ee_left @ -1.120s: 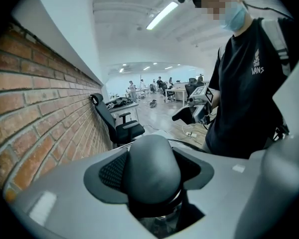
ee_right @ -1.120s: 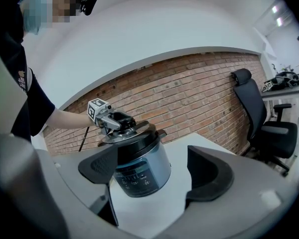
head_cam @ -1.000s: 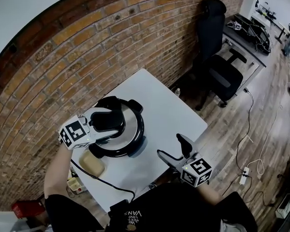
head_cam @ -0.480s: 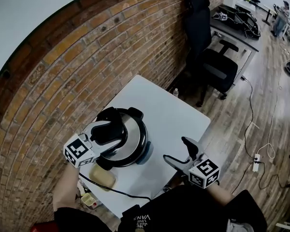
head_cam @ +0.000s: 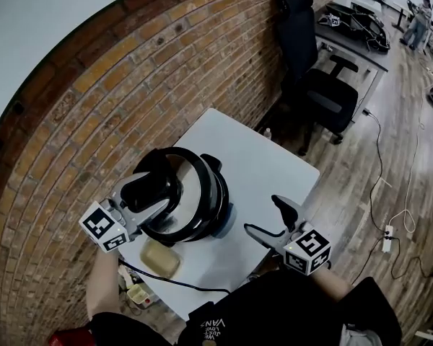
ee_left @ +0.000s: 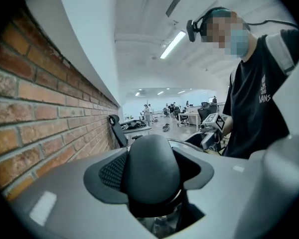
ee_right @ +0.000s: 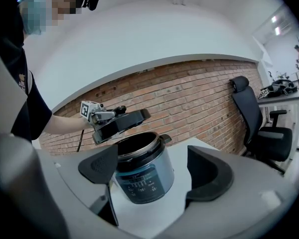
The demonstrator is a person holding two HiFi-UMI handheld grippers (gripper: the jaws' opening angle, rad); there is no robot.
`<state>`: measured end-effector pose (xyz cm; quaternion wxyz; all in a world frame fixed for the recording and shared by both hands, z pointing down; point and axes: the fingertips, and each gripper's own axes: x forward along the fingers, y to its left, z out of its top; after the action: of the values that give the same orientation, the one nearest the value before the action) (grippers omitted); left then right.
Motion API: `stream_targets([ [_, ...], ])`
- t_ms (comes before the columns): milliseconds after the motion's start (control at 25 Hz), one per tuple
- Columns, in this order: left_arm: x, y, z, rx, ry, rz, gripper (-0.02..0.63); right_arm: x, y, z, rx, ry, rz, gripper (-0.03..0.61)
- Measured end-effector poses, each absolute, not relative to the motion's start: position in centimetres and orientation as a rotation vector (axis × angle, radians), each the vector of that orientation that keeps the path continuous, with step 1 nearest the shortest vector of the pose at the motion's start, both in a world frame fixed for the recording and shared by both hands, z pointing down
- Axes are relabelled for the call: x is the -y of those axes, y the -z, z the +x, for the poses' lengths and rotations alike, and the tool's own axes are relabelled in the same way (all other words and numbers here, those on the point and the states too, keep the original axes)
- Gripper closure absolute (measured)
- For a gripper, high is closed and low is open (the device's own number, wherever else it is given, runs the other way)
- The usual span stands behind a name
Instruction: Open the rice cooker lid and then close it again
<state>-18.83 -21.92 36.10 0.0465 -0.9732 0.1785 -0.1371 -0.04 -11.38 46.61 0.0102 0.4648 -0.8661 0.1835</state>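
A silver-blue rice cooker (ee_right: 142,176) stands on the white table (head_cam: 263,166) by the brick wall. Its round lid (head_cam: 195,192) hangs tilted just above the open black pot, as the right gripper view also shows the lid (ee_right: 120,123). My left gripper (head_cam: 151,190) is shut on the lid's black knob handle (ee_left: 150,158), which fills the space between the jaws. My right gripper (head_cam: 270,219) stands open near the table's front edge, apart from the cooker, and its jaws frame the cooker body in its own view.
A tan block (head_cam: 161,259) lies on the table left of the cooker, and a black cable (head_cam: 182,287) runs along the front edge. A black office chair (head_cam: 321,85) stands beyond the table. The brick wall (head_cam: 94,114) is close behind the cooker.
The left gripper has risen with the lid, which has come off the pot and now hangs tilted above it. The right gripper has stayed in place.
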Motion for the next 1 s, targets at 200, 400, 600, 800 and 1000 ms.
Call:
stream_targets([
  [200,19.7,-32.4,-20.5,-0.669,0.274,-2.921,0.337,11.2,-44.4,-0.3,2.78,-0.528,1.441,0.15],
  [400,16.5,-28.6,-23.0,-0.819,0.122,-2.843,0.336,10.2,-43.0,-0.7,2.832,-0.497,1.401,0.15],
  [600,12.6,-26.7,-25.8,-0.969,0.07,-2.756,0.336,9.1,-42.8,-1.3,2.883,-0.501,1.341,0.15],
  [800,8.2,-26.4,-28.4,-1.109,0.016,-2.718,0.336,8.2,-42.7,-2.0,2.918,-0.517,1.286,0.15],
  [1000,3.9,-26.7,-31.1,-1.278,-0.043,-2.666,0.336,7.6,-42.4,-3.2,2.951,-0.524,1.209,0.15],
])
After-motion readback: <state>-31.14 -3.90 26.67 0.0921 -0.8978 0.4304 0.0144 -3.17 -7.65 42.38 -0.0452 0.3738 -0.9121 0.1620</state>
